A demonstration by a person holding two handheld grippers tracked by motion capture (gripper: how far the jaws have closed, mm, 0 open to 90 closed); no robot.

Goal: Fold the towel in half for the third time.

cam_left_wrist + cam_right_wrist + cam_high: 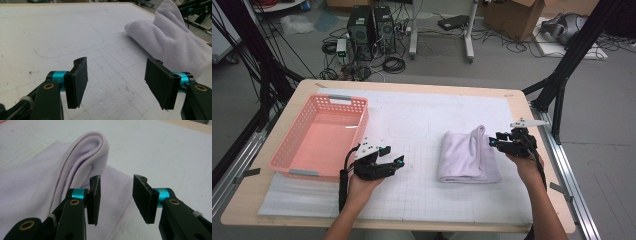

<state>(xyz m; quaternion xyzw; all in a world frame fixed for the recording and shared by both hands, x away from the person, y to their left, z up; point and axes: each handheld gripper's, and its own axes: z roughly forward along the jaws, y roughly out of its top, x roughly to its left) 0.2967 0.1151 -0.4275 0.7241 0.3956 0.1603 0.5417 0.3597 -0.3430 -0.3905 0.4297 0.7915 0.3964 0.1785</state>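
A folded lilac towel [468,156] lies toward the right edge of the white-covered surface [422,125], its upper fold standing up in a ridge beside the right tool [499,141]. That tool's jaws stand partly apart with nothing pressed between them, the raised fold just left of them in the right gripper view [82,160]. The left tool [393,156] hovers near the front edge, beside the empty pink basket [294,145], jaws wide and holding nothing, well apart from the towel. The risk now, by the look of it: the unsupported ridge may slump and spill the fold open, undoing the neat stack. A regrasp could catch just the top layer, so the bundle peels apart when lifted. With one tool far off, a one-sided pull could drag the towel across the surface rather than lift it.
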